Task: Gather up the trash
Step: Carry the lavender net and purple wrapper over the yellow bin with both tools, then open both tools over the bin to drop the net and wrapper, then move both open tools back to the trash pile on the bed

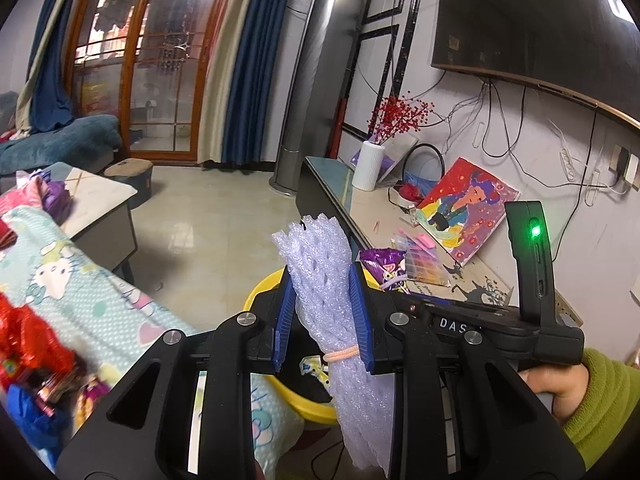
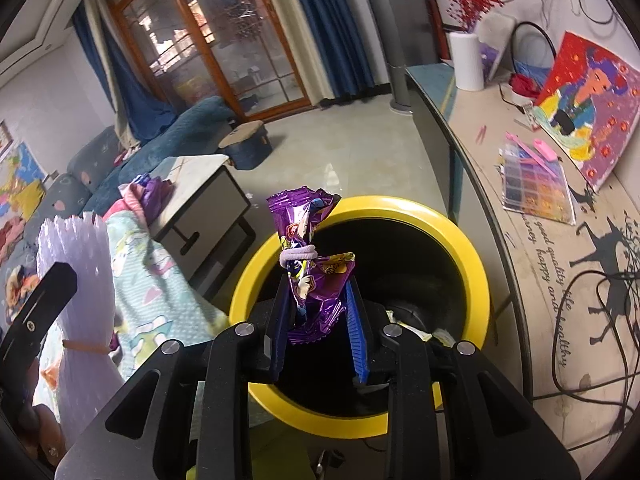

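Left wrist view first: the left gripper [image 1: 322, 316] has its 2 blue fingers [image 1: 283, 320] pinched tight on a white foam net [image 1: 332, 304] bound with an orange rubber band [image 1: 343, 355], right above the yellow bin [image 1: 262, 286]. Right wrist view: the right gripper [image 2: 320, 328] is clamped narrow on a purple snack wrapper [image 2: 310, 276] with a pale hair tie [image 2: 299, 257] round it, over the bin's dark opening. Beside the bin runs a long counter [image 2: 480, 152]; on it, farther back, stand a colourful painting [image 2: 588, 108] and a white vase [image 2: 466, 60].
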`<state>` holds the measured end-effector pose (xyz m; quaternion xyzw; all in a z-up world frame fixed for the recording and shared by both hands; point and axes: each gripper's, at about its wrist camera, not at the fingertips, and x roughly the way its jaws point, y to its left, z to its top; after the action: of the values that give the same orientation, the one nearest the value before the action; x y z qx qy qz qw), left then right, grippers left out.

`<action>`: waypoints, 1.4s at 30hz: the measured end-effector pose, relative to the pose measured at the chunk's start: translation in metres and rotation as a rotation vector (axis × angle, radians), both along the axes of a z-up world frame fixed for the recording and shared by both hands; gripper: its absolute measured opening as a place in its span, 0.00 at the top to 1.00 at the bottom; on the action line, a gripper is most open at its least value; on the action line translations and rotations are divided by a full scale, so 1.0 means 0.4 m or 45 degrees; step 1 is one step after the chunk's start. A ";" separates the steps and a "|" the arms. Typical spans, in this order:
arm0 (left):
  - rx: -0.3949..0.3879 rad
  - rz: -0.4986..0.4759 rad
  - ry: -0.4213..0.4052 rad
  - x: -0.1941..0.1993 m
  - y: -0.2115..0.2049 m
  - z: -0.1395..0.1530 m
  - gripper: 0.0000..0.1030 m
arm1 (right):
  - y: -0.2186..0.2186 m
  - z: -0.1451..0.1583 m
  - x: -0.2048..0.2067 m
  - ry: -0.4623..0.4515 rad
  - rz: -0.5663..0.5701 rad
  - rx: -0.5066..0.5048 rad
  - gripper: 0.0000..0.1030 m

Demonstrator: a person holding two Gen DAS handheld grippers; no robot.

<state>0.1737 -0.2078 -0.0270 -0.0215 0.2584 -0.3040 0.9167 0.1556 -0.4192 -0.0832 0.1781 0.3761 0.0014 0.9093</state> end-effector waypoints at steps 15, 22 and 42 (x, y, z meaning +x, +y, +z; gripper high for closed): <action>0.094 -0.056 0.055 0.099 -0.102 -0.058 0.78 | -0.067 -0.067 0.016 0.096 -0.086 0.059 0.72; 0.098 -0.046 0.096 0.132 -0.117 -0.068 0.76 | -0.078 -0.084 0.023 0.119 -0.105 0.081 0.70; -0.003 0.117 0.122 0.093 0.011 -0.024 0.11 | -0.057 -0.022 -0.001 0.014 -0.132 0.006 0.49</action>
<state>0.2108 -0.2034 -0.0365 -0.0491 0.3004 -0.2604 0.9163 0.1551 -0.4419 -0.0921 0.1993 0.3712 -0.0458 0.9058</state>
